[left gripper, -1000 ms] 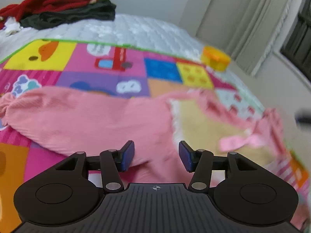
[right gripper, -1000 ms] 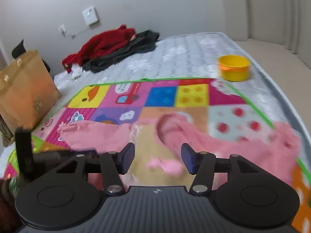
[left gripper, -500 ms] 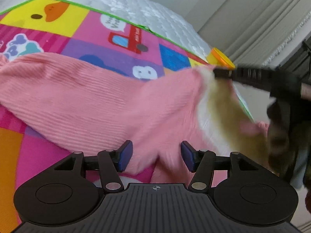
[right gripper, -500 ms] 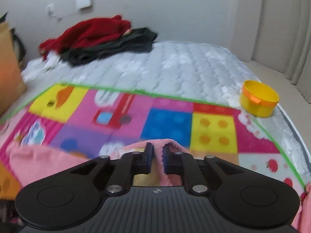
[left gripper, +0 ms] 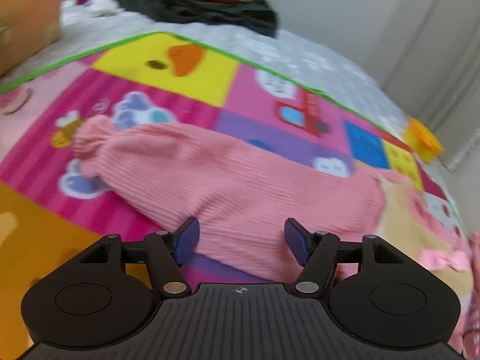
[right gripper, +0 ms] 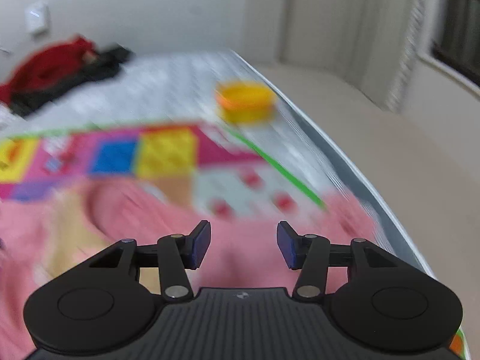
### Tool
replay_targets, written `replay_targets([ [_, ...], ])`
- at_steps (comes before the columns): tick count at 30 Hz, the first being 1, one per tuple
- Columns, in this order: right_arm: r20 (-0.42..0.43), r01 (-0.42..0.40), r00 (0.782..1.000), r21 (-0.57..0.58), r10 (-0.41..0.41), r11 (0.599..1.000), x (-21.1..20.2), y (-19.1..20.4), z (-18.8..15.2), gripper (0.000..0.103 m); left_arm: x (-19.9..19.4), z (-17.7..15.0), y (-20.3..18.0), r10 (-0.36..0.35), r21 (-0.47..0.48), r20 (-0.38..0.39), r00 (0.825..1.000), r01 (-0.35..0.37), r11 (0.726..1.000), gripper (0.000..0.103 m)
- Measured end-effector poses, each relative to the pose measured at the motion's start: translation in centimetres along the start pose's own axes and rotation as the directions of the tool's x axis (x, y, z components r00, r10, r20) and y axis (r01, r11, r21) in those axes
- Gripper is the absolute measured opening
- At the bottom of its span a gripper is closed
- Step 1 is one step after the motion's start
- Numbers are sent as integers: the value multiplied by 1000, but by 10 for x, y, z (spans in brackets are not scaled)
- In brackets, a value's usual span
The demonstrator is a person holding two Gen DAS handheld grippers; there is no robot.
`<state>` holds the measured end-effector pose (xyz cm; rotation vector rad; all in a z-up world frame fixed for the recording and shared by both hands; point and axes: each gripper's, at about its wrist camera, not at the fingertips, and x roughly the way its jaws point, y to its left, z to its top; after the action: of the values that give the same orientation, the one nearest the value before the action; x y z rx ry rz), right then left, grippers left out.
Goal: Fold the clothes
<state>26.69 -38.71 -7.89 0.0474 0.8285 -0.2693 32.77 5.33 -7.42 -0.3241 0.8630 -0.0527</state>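
Spread over a quilted white mattress (left gripper: 315, 60), a patchwork play mat (left gripper: 186, 75) carries the pink ribbed garment (left gripper: 240, 186), laid flat. Nearest the lens, the left gripper (left gripper: 241, 240) is held over a sleeve, jaws spread and just opened wider — nothing pinched. The right gripper (right gripper: 243, 244) is likewise parted, having just reopened above pink cloth. Its view is smeared by motion, so the garment's far edge cannot be traced. Farther off, a yellow tub (right gripper: 246, 102) is seen near the mattress edge; red and dark clothes (left gripper: 195, 3) are piled beyond, partly cropped.
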Motion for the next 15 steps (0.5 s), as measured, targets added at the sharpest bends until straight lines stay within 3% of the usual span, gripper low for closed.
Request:
replay_targets([
  [2, -83, 24, 996, 24, -22, 999, 18, -15, -22, 48, 0, 1, 5, 9, -13, 1, 1000, -9, 1000, 69],
  [4, -147, 110, 983, 4, -109, 994, 36, -27, -41, 43, 0, 2, 7, 33, 0, 11, 999, -33, 999, 69],
  [7, -126, 213, 971, 54, -205, 975, 32, -54, -46, 48, -2, 4, 11, 87, -17, 38, 995, -87, 996, 71],
  [8, -82, 226, 972, 53, -221, 973, 24, -58, -44, 46, -3, 4, 12, 105, -27, 46, 993, -104, 994, 71],
  [9, -31, 235, 972, 47, -234, 971, 15, -61, -42, 46, -3, 5, 14, 123, -38, 55, 991, -121, 992, 72],
  [10, 23, 179, 983, 46, -181, 983, 3, -59, -37, 46, -6, 6, 15, 113, -59, 61, 992, -110, 992, 75],
  [13, 117, -1, 993, -10, 2, 1000, -21, -34, -16, 42, -17, 6, 2, -80, -73, 74, 994, 85, 994, 82],
  [15, 105, -100, 989, -84, 109, 991, -19, -1, 0, 22, -24, 0, -19, -238, 0, 57, 969, 239, 971, 89],
])
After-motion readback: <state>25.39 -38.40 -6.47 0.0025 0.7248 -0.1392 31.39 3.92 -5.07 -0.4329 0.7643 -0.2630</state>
